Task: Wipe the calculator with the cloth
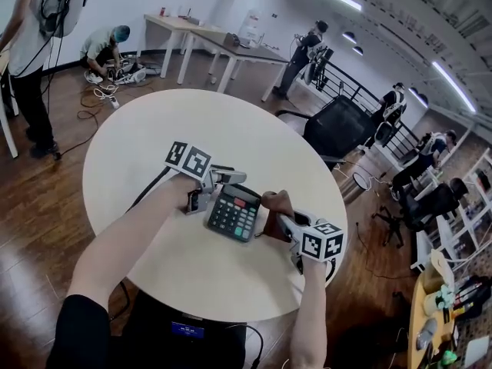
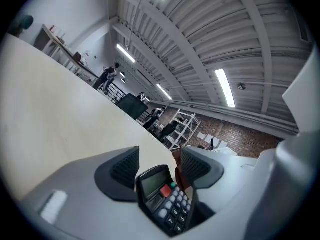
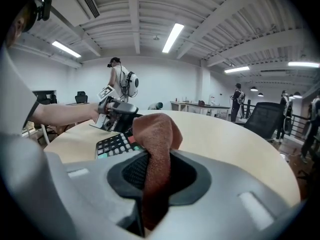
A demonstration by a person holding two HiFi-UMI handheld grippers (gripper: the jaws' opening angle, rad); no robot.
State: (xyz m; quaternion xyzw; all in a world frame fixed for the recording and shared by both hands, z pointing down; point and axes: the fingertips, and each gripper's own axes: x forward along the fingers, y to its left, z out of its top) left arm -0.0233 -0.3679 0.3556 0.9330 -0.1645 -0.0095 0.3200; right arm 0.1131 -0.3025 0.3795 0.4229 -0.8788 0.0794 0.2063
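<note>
A dark calculator (image 1: 233, 214) with a red key lies on the round white table (image 1: 154, 152), near its front edge. My left gripper (image 1: 219, 191) is at the display end, jaws wide apart. In the left gripper view the calculator (image 2: 165, 196) sits between the ribbed pads (image 2: 125, 166) of the left gripper (image 2: 159, 161); I see no pad pressing on it. My right gripper (image 1: 278, 215) stands at the calculator's right side, shut on a rust-brown cloth (image 1: 274, 204). In the right gripper view the cloth (image 3: 155, 134) bunches up out of the right gripper (image 3: 157, 171), just beside the keys (image 3: 114, 144).
A black office chair (image 1: 338, 125) stands beyond the table's far right edge. Cables (image 1: 100, 94) lie on the wooden floor at the left. Long desks (image 1: 223, 48) and several people are further back. A black cord (image 1: 146, 191) runs over the table to my left gripper.
</note>
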